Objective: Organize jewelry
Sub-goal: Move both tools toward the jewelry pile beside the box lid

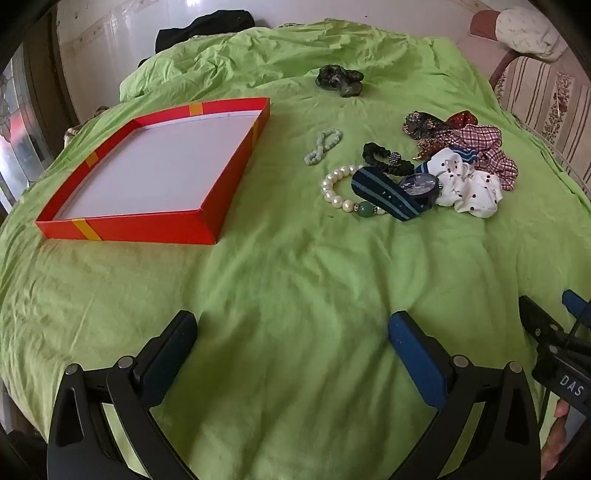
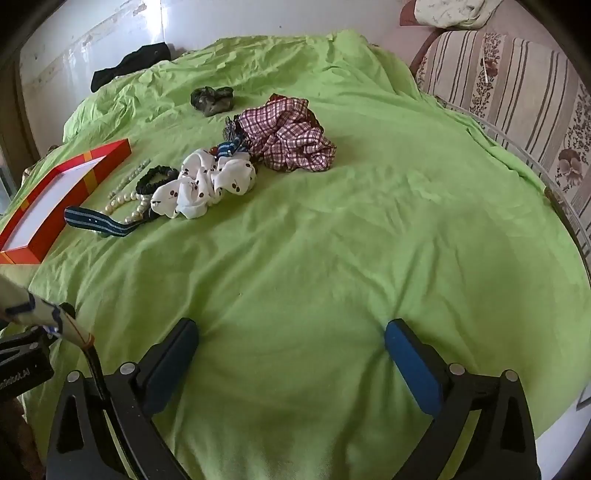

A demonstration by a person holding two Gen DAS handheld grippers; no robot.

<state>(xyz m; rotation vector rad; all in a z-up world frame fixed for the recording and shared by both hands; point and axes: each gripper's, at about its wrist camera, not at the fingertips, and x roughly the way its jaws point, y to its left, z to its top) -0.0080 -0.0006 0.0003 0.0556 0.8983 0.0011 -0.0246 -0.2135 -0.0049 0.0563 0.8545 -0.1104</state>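
An empty red box [image 1: 122, 225] with a white floor lies on the green bedsheet at the left; its rim also shows in the right wrist view [image 2: 110, 151]. To its right lie a pale green bead bracelet [image 1: 323, 146], a pearl bracelet [image 1: 334, 190], a blue striped watch [image 1: 402, 195], a black scrunchie [image 1: 380, 155], a white dotted scrunchie [image 1: 469, 188] and a plaid scrunchie [image 2: 291, 136]. My left gripper [image 1: 293, 328] is open and empty, low over the sheet, well short of the pile. My right gripper [image 2: 291, 332] is open and empty too.
A dark green scrunchie [image 1: 340, 81] lies farther back. A patterned brown scrunchie [image 1: 424, 127] sits behind the plaid one. Black cloth [image 1: 207, 27] lies at the bed's far edge by the wall. A striped sofa [image 2: 517, 92] stands to the right of the bed.
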